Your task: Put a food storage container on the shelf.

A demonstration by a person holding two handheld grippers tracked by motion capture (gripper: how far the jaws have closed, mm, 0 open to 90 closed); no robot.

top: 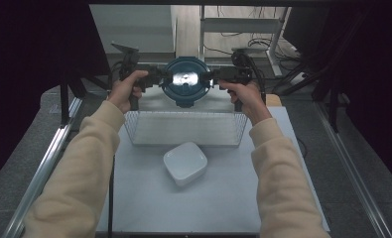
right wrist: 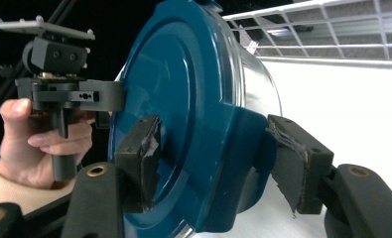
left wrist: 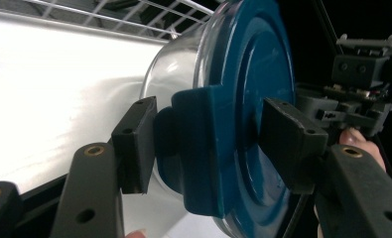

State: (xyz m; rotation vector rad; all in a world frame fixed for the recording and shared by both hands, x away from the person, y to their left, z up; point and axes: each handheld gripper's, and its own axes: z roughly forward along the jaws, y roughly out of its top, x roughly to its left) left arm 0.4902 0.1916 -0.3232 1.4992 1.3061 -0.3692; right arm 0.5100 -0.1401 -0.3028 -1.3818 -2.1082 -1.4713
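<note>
Container point(top: 185, 82) (clear body, blue lid) held up in the air between both grippers, above the far edge of the wire basket point(top: 183, 128), lid facing the high camera, so it's tipped on its side. Left gripper point(top: 160, 78) pinches the left lid clip; left gripper view shows one pad on the lid face, the other behind the clip point(left wrist: 198, 148), both touching. Right gripper point(top: 212, 78) does the same on the opposite clip point(right wrist: 243, 158); its pad rubber looks torn and frayed. Neither set of jaws is closed flat; each is held apart by the clip's thickness.

Surface: white tabletop point(top: 134, 198), matte, evenly lit, with metal rails along both sides. Basket sits at the far half, white wire, rectangular. White square bowl point(top: 185, 162) sits just in front of the basket, near centre, apart from it.

Room: dark curtains left and right, grey carpet floor, metal frame legs and loose cables behind the table, light wall panel at the back.
</note>
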